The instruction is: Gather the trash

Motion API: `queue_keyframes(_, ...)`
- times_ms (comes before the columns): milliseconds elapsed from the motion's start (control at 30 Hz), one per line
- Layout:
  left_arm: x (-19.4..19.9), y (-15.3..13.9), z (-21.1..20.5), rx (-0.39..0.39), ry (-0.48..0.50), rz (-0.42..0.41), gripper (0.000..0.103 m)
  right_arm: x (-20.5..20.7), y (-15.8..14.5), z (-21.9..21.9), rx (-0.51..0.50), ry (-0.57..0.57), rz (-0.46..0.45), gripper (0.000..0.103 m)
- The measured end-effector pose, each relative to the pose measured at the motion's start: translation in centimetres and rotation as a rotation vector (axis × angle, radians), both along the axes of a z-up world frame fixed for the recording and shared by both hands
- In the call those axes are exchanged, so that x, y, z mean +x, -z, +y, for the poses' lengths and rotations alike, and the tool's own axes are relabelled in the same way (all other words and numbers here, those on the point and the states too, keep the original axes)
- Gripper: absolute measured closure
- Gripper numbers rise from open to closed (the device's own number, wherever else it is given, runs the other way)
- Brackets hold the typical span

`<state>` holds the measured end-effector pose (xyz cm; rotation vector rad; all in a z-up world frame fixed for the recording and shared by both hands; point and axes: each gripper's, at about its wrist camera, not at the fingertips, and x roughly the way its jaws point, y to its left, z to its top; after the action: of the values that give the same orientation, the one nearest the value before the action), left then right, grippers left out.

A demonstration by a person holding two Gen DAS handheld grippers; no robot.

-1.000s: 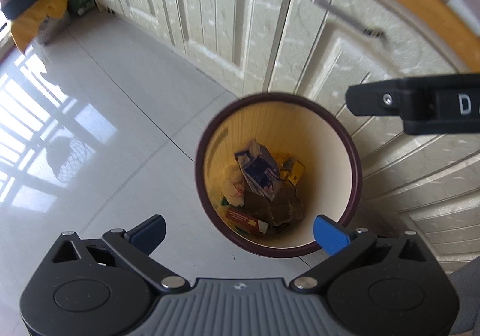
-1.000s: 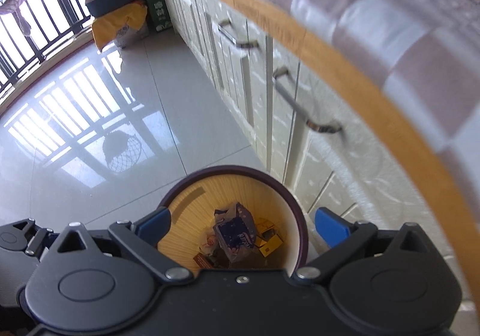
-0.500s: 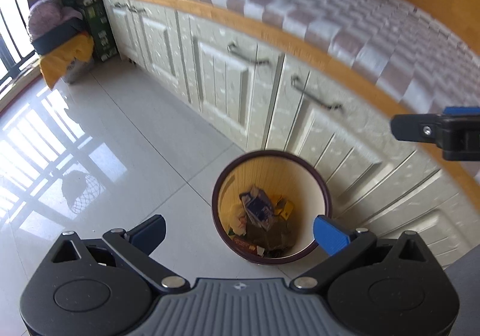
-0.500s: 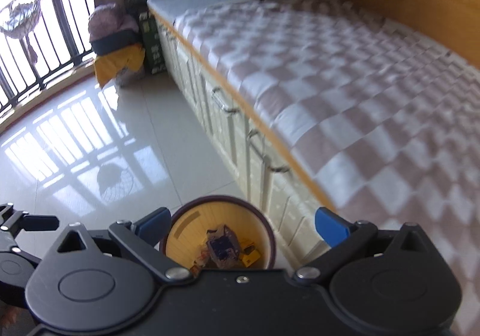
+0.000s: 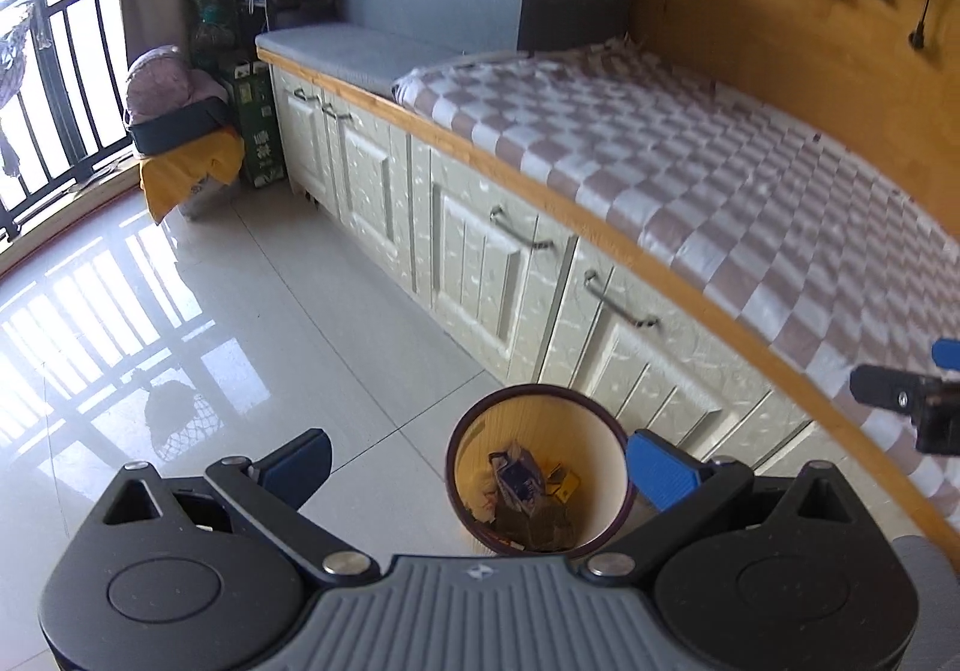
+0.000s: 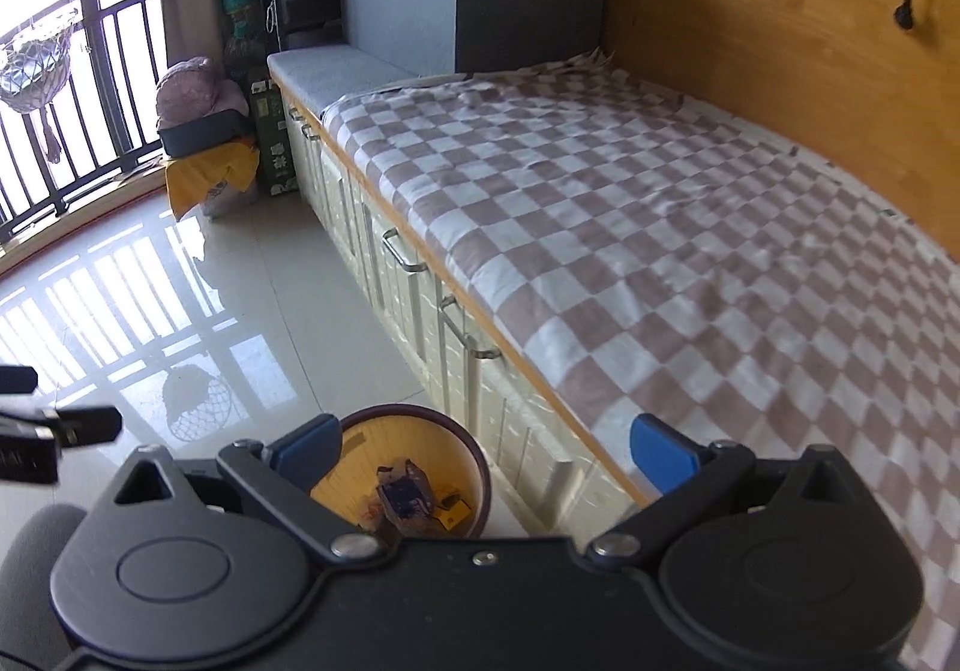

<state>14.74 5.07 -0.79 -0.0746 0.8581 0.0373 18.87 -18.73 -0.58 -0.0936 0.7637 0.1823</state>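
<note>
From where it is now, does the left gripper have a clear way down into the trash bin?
Probably yes. The left gripper hangs open and empty above the trash bin, whose mouth is uncovered. Nothing lies between them, and the right gripper is off to the side.

one bin (image 5: pixel 606 434), two tongs (image 5: pixel 477 467) (image 6: pixel 483 446), one bed (image 6: pixel 660 227)

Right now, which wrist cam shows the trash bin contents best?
Left wrist: the trash bin shows nearly its full rim, with cartons and wrappers visible inside. Right wrist: the right gripper's body hides the near rim and some contents.
</note>
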Motion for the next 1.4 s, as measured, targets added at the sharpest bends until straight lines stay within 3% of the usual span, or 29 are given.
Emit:
queue_keyframes(333,-3.7,-1.2,-1.0,-0.007,-0.002,-0.035,0.000,-4.8,-1.8,-1.6,-0.015,0.033,-0.030,0.000)
queue_keyframes(733,-7.5,-0.8,-2.1,0.026,0.020,-0.049,0.000,-9.9,-1.3,-2.7,-0.011,0.068,-0.034,0.000)
queue_keyframes(1400,-11.7,-1.0,-1.5,0.040,-0.008,-0.081,0.000,-14.0,-1.5,-2.2,0.004,0.071,-0.080,0.000)
